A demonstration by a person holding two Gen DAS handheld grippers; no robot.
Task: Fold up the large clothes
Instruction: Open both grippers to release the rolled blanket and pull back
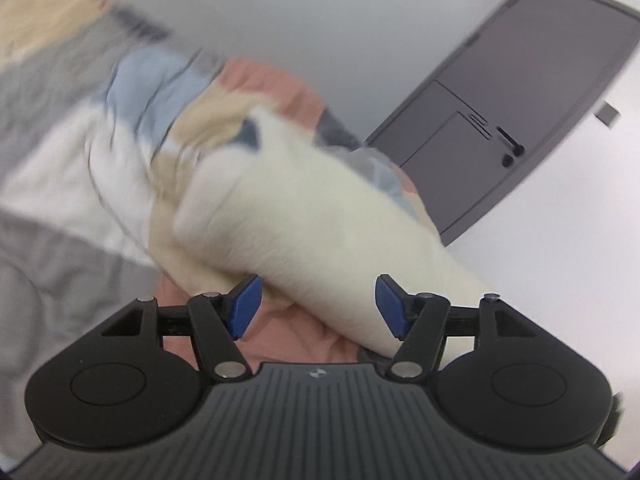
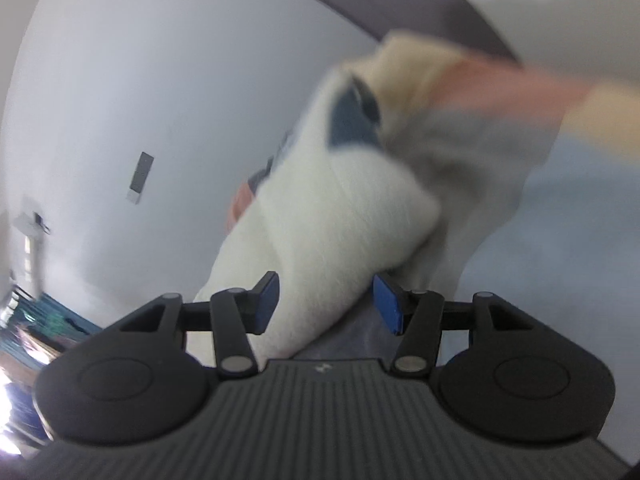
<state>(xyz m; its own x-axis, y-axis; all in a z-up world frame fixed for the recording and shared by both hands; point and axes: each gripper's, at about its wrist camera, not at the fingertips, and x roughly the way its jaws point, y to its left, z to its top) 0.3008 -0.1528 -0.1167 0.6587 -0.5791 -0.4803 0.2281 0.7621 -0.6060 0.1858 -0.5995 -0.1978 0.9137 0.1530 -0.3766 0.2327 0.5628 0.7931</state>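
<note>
A folded cream fleece garment (image 1: 312, 220) with a dark blue patch lies on a patchwork bedspread (image 1: 132, 92) of pink, blue, beige, grey and white. My left gripper (image 1: 318, 306) stands open at the garment's near end, and its blue pads (image 1: 246, 306) do not press on the fleece. In the right wrist view the same cream garment (image 2: 332, 216) runs up from between the jaws of my right gripper (image 2: 326, 304). That gripper is open too, with the fleece loose between its pads (image 2: 386, 308). Both views are blurred.
Behind the bed a grey door (image 1: 520, 100) is set in a white wall (image 1: 320, 8), with a small switch plate (image 1: 608, 114) beside it. The right wrist view shows the wall with a switch plate (image 2: 140, 178) and cluttered things (image 2: 36, 332) at lower left.
</note>
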